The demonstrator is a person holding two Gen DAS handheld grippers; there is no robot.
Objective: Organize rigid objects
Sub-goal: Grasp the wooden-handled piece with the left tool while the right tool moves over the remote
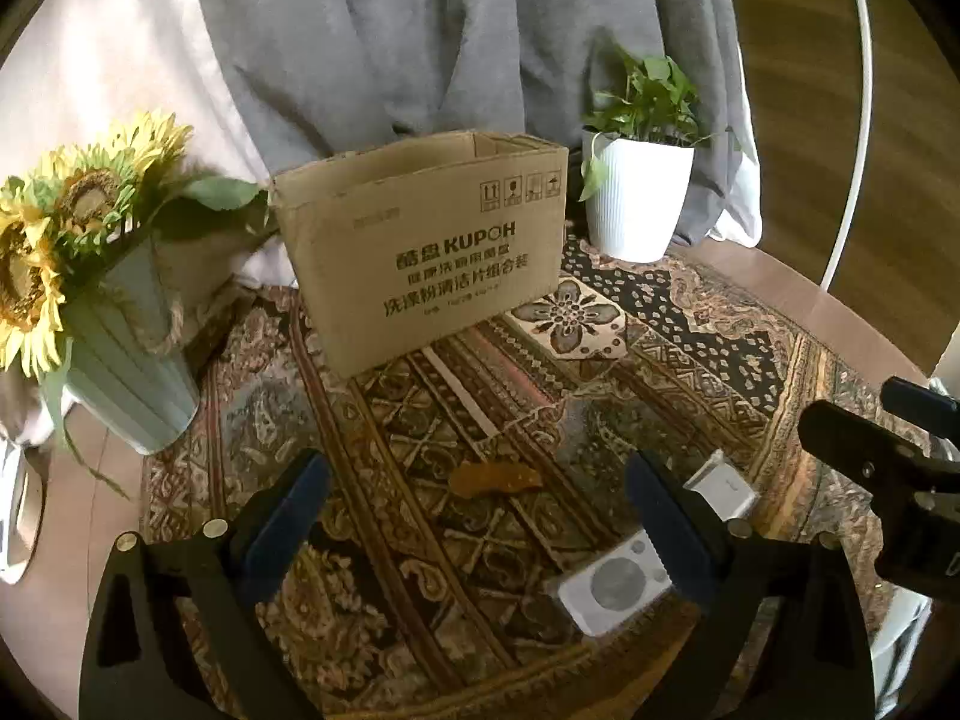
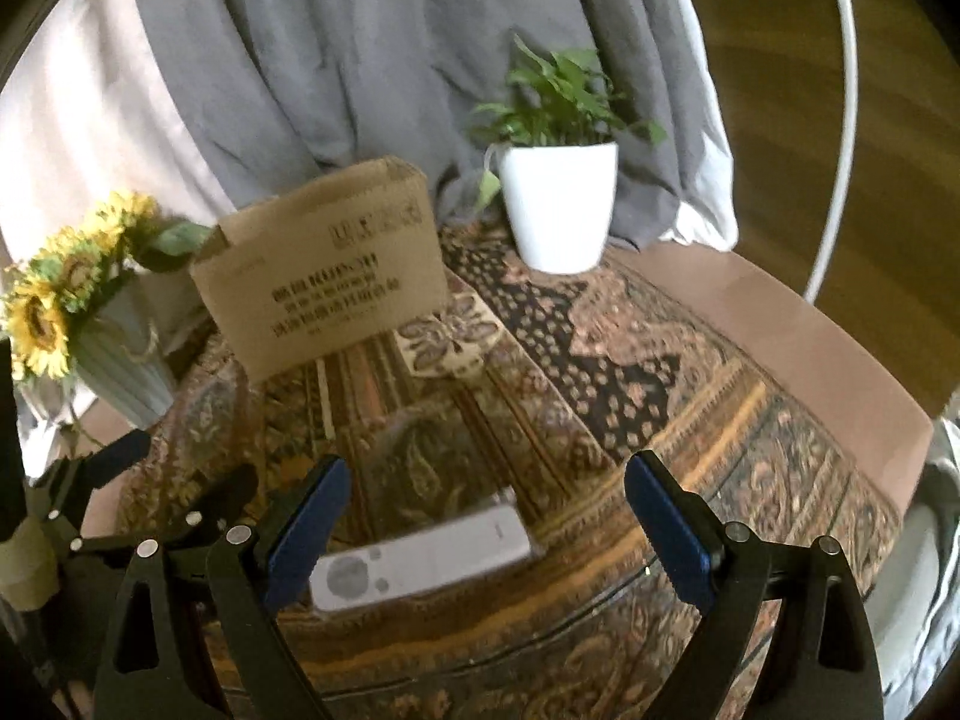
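Left wrist view: my left gripper [image 1: 480,516] points down at the patterned cloth [image 1: 660,360] covering the surface, jaws spread wide with nothing between them. A small amber object [image 1: 495,477] lies on the cloth in the gap between the blue pads; I cannot tell what it is. A white remote [image 1: 612,582] lies flat just inside the right-hand pad, and a small white box [image 1: 720,489] sits just beyond that pad. The open cardboard box [image 1: 420,240] stands upright further back, between the sunflower vase [image 1: 120,384] on the left and the white potted plant [image 1: 639,198] on the right. My right gripper [image 1: 888,456] enters at the right edge. Right wrist view: my right gripper [image 2: 486,534] also has its jaws wide and empty. The white remote [image 2: 420,564] lies on the cloth between the pads, nearer the left-hand one, touching neither. The cardboard box [image 2: 324,276] stands behind it, vase [image 2: 126,372] left, plant pot [image 2: 558,204] right. My left gripper [image 2: 120,480] shows at the left edge.
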